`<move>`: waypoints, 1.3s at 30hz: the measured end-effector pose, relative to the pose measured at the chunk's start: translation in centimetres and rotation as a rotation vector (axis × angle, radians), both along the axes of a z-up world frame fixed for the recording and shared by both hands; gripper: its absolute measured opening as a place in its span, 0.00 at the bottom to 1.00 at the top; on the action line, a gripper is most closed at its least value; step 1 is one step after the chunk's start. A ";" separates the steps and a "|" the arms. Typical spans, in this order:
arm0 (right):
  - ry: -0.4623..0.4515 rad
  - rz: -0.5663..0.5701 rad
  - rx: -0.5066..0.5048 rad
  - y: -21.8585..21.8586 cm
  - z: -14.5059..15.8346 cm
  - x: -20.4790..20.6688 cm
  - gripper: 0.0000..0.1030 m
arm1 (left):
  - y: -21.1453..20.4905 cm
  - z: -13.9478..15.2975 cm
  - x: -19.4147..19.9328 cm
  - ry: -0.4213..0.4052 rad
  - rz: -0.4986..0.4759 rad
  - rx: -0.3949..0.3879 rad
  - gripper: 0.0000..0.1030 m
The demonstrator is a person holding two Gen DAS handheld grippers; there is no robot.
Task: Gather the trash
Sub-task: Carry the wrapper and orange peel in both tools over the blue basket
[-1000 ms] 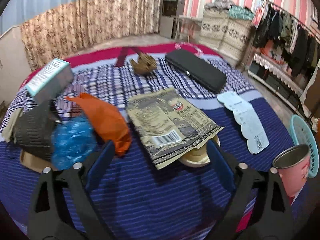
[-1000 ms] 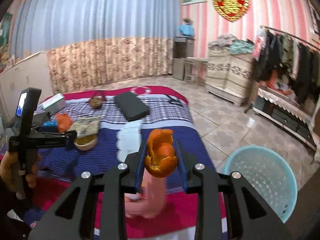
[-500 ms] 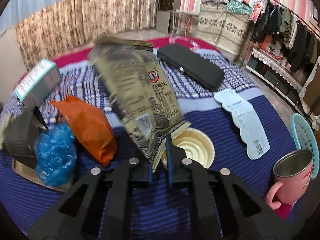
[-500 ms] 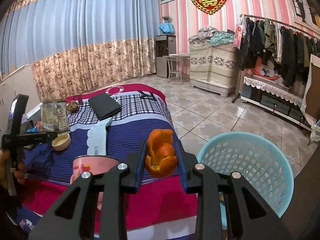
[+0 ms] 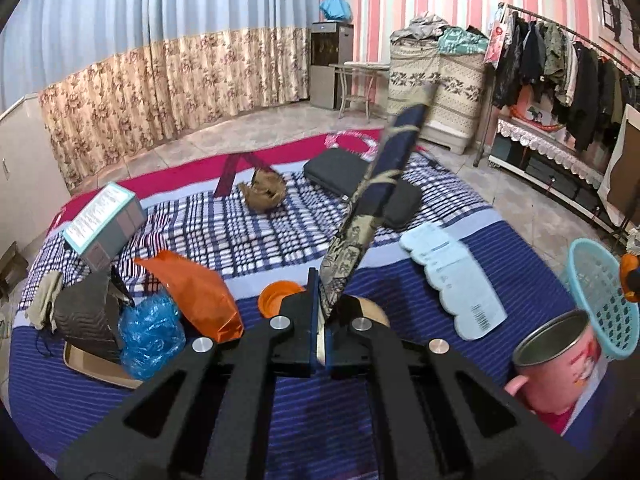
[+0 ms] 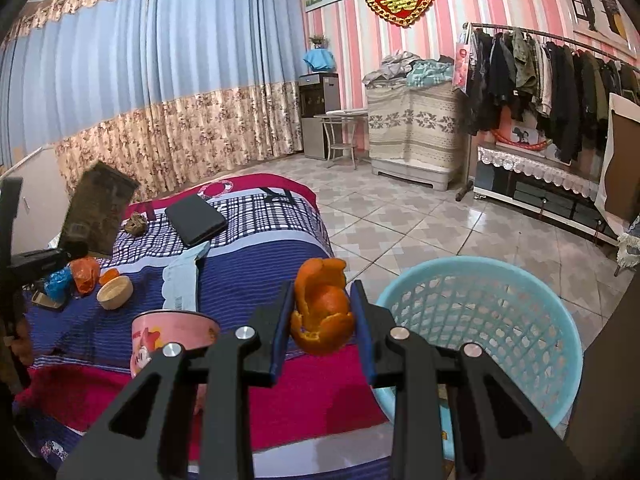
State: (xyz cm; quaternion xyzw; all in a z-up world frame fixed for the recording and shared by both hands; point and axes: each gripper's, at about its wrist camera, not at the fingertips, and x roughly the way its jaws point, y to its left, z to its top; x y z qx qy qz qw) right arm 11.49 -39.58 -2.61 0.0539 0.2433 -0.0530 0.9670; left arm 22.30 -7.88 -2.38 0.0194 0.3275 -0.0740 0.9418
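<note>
My left gripper (image 5: 322,316) is shut on a brown printed snack bag (image 5: 360,216), its jaws closing fully on the bag's bottom corner. The bag stands edge-on above the bed. In the right wrist view the same snack bag (image 6: 98,208) hangs over the left gripper (image 6: 60,256). My right gripper (image 6: 322,320) is shut on a piece of orange peel (image 6: 322,312), held over the bed's edge just left of the light blue basket (image 6: 480,312). An orange bag (image 5: 192,292), crumpled blue plastic (image 5: 148,328) and another orange peel (image 5: 278,296) lie on the bed.
A wooden bowl (image 6: 116,292), a pale blue card (image 5: 456,276), a pink mug (image 5: 560,364), a black case (image 5: 340,172), a box (image 5: 104,220) and a brown crumpled thing (image 5: 264,190) sit on the bed. Beyond it are tiled floor (image 6: 420,220) and a clothes rack (image 6: 560,80).
The left gripper closed on the snack bag and lifted it off the bed, uncovering the bowl and a peel. The right gripper carried its peel sideways to beside the basket.
</note>
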 end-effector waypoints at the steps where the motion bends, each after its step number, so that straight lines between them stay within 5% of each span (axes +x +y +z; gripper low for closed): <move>1: -0.002 -0.004 0.002 0.0 0.0 -0.1 0.28 | -0.3 0.4 -0.1 -0.006 -0.006 -0.003 0.00; 11: -0.040 -0.086 -0.025 -2.7 1.0 -0.9 0.28 | -5.6 4.5 -1.8 -0.061 -0.120 -0.006 0.00; 20: -0.033 -0.249 -0.012 -9.3 0.9 -2.3 0.28 | -13.4 6.0 -3.4 -0.067 -0.267 -0.021 0.00; 30: -0.020 -0.348 0.004 -13.8 -0.2 -3.8 0.28 | -21.9 4.9 -4.5 -0.036 -0.390 -0.026 0.00; 39: -0.013 -0.350 0.001 -14.1 -0.6 -3.8 0.28 | -25.1 2.8 -5.0 -0.017 -0.428 0.011 0.00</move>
